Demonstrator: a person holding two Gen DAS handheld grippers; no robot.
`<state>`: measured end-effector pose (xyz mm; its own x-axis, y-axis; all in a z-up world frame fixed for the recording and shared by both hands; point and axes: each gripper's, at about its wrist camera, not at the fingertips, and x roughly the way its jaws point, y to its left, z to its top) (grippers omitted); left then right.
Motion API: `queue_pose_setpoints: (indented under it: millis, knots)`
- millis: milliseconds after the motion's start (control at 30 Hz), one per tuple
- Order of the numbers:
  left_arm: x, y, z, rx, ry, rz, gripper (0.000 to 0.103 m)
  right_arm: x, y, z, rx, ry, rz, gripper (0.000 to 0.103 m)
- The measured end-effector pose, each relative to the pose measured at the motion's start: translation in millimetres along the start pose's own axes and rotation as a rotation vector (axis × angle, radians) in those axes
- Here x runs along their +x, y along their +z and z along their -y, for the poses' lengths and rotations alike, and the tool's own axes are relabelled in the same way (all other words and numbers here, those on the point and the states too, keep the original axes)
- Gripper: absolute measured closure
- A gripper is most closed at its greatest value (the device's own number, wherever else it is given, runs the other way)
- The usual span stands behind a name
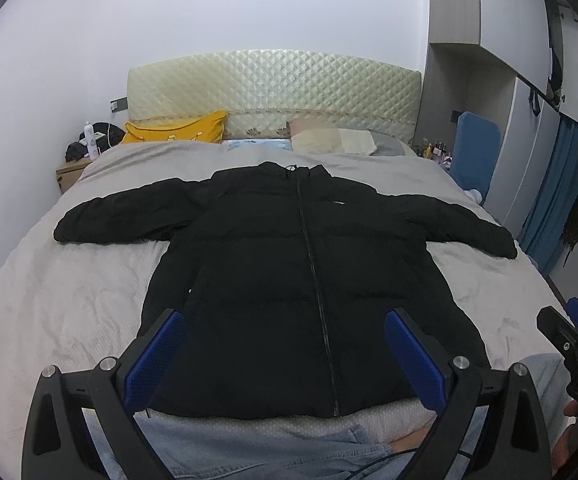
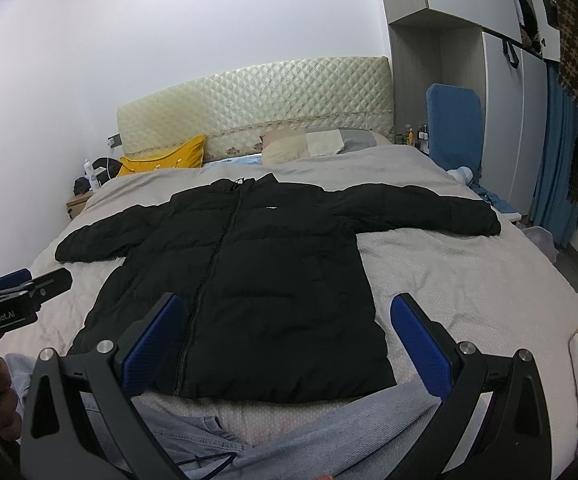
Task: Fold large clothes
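Bed (image 1: 69, 280) w/ grey-beige cover fills mid frame, quilted headboard (image 1: 273, 92) and yellow pillow (image 1: 177, 128) at top, wardrobe upper right. Left tongs (image 1: 285, 354) and right tongs (image 2: 285, 344) sit at bottom of frame, both spread wide, holding nothing, above bed's near edge. Black puffer jacket (image 1: 289, 264) lies flat at bed centre, zipped, sleeves out to both sides, hem nearest the tongs.
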<state>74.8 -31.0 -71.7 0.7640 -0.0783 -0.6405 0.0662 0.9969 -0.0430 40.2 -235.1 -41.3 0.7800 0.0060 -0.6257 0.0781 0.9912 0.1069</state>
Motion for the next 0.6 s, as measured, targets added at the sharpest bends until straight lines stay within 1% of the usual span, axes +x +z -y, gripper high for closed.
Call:
queue_pose_setpoints:
  millis: [233, 600]
  knots:
    - [8.9, -3.2, -7.0, -0.018, -0.006, -0.030, 0.002, -0.4, -3.3, -2.1, -0.008, -0.005, 0.010, 0.000]
    - [8.8, -6.2, -5.4, -0.016, -0.004, -0.037, 0.002, 2.3, 0.1, -2.5, -0.015, 0.000, -0.004, 0.000]
